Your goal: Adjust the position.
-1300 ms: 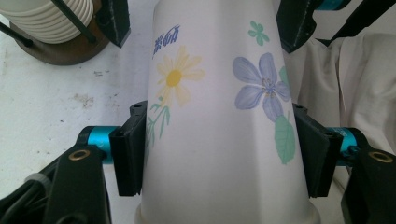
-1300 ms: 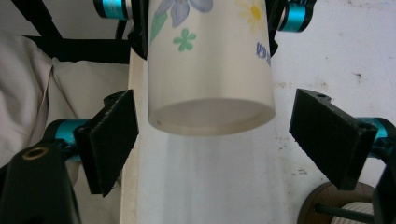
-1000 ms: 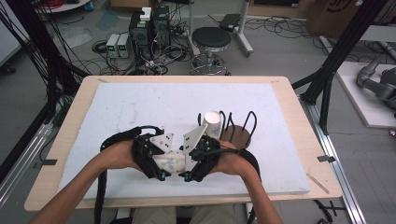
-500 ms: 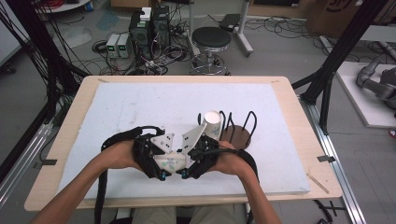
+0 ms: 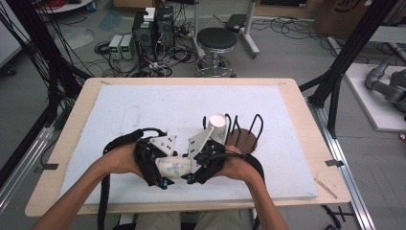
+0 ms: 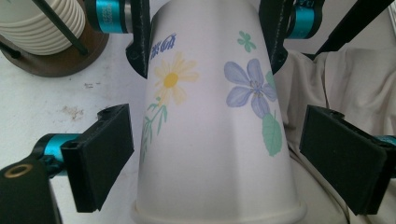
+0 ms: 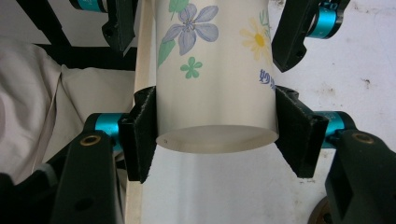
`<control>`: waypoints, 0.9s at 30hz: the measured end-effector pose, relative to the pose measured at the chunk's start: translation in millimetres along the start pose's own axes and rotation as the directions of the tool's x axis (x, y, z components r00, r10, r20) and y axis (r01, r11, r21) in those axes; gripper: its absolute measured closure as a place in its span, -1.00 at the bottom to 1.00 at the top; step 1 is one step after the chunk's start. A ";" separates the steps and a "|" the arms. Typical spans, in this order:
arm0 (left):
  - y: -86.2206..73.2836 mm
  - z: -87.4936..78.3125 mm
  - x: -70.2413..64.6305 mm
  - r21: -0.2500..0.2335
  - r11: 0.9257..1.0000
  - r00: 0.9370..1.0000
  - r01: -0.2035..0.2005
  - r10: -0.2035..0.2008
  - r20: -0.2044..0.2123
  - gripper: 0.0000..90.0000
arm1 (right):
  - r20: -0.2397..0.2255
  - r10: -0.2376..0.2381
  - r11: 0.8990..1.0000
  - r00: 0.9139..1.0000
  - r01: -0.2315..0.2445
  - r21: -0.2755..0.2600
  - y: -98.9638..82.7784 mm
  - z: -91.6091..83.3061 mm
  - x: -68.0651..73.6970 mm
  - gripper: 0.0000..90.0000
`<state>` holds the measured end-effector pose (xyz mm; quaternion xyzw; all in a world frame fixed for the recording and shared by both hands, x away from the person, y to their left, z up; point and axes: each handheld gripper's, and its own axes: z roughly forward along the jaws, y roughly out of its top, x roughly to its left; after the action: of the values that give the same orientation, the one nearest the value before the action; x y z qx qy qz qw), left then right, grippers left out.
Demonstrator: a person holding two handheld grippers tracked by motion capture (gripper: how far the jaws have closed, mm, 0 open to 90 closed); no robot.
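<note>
A white paper cup [image 5: 174, 167] printed with flowers lies level between my two grippers near the table's front edge. In the right gripper view, my right gripper [image 7: 217, 135] has just closed, and its pads [image 7: 140, 135] press both sides of the cup [image 7: 215, 70] at its narrow base end. In the left gripper view, my left gripper [image 6: 219, 154] has just been opening. Its pads [image 6: 100, 156] stand off the cup's [image 6: 210, 140] wide rim end with a gap on each side. Seen from above, the left gripper [image 5: 160, 170] and right gripper [image 5: 194, 167] face each other.
A stack of white cups [image 5: 218, 127] leans in a wire holder with a round brown base [image 5: 242, 141], just beyond the right hand. A white board [image 5: 143, 110] covers the wooden table. A beige-clad lap [image 6: 350, 84] lies below the table edge.
Hands, grippers and the cup sit where they were. At this distance the high view shows no clear difference.
</note>
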<state>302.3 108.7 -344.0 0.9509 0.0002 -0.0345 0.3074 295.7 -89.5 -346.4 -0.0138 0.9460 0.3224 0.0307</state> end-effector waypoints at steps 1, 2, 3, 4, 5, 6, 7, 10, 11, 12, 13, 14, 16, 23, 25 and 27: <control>0.1 0.0 -0.1 0.000 1.000 1.000 0.000 0.000 0.002 -0.78 | 0.000 0.004 1.000 1.000 -0.004 0.002 -0.3 -0.1 0.1 -0.17; 0.3 -0.3 -0.3 -0.007 1.000 1.000 -0.003 0.003 -0.002 -0.78 | 0.000 0.001 1.000 1.000 -0.001 -0.002 -0.6 0.3 0.0 -0.17; 0.4 -0.5 -0.2 -0.009 1.000 1.000 0.001 -0.001 -0.001 -0.78 | 0.001 0.003 1.000 1.000 -0.003 -0.001 -0.8 -0.1 0.0 -0.17; 0.4 -0.6 -0.2 -0.013 1.000 1.000 0.003 -0.003 0.004 -0.78 | 0.001 0.003 1.000 1.000 -0.003 -0.003 -0.9 0.1 0.0 -0.17; 0.5 -1.0 -0.3 -0.012 1.000 1.000 -0.002 0.002 -0.001 -0.78 | 0.003 0.004 1.000 1.000 -0.004 -0.002 -0.8 -0.4 0.0 -0.17; 0.4 -1.1 -0.4 -0.013 1.000 1.000 -0.002 0.002 -0.006 -0.78 | 0.001 0.001 1.000 1.000 -0.001 -0.004 -0.9 -0.5 0.0 -0.17; 0.2 -1.6 -0.5 -0.016 1.000 1.000 0.002 -0.002 -0.010 -0.78 | 0.003 0.000 1.000 1.000 0.000 -0.005 -1.1 -0.4 0.2 -0.17; -1.6 -5.7 -1.1 -0.079 0.997 1.000 0.004 -0.006 -0.014 -0.77 | 0.010 0.007 1.000 1.000 -0.007 -0.013 -3.0 -1.6 1.2 -0.17; -2.3 -8.4 -1.4 -0.100 0.995 1.000 -0.001 -0.001 -0.015 -0.77 | 0.011 0.004 1.000 1.000 -0.004 -0.021 -4.2 -1.6 1.0 -0.17; -3.4 -10.8 -1.9 -0.127 0.992 1.000 -0.001 -0.001 -0.013 -0.77 | 0.011 0.011 1.000 1.000 -0.011 -0.026 -5.8 -1.9 1.6 -0.17; -4.6 -13.2 -2.5 -0.155 0.988 1.000 0.002 -0.004 -0.014 -0.77 | 0.010 0.011 0.999 1.000 -0.011 -0.032 -7.5 -1.9 1.7 -0.17; -5.9 -15.5 -2.9 -0.183 0.983 1.000 0.001 -0.004 -0.020 -0.77 | 0.014 0.007 0.999 1.000 -0.007 -0.044 -9.3 -1.9 1.3 -0.17; -8.4 -19.3 -4.1 -0.218 0.976 0.999 0.001 -0.008 -0.031 -0.77 | 0.013 0.015 0.997 1.000 -0.014 -0.073 -12.9 -2.4 1.2 -0.17; -15.8 -30.3 -3.5 -0.319 0.948 0.998 0.003 -0.025 -0.063 -0.77 | 0.014 0.028 0.993 1.000 -0.026 -0.111 -19.1 -3.5 2.9 -0.17; -19.7 -30.8 -4.7 -0.345 0.938 0.997 0.000 -0.025 -0.067 -0.77 | 0.017 0.032 0.991 0.999 -0.029 -0.127 -20.7 -4.1 3.7 -0.17; -24.0 -31.5 -5.5 -0.373 0.928 0.997 -0.008 -0.022 -0.076 -0.77 | 0.017 0.038 0.988 0.999 -0.035 -0.151 -23.6 -4.7 4.4 -0.17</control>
<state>298.4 146.7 -332.3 0.8759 0.0225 0.0028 0.4820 292.2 -111.1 -357.3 0.0047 0.9186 0.3937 0.0329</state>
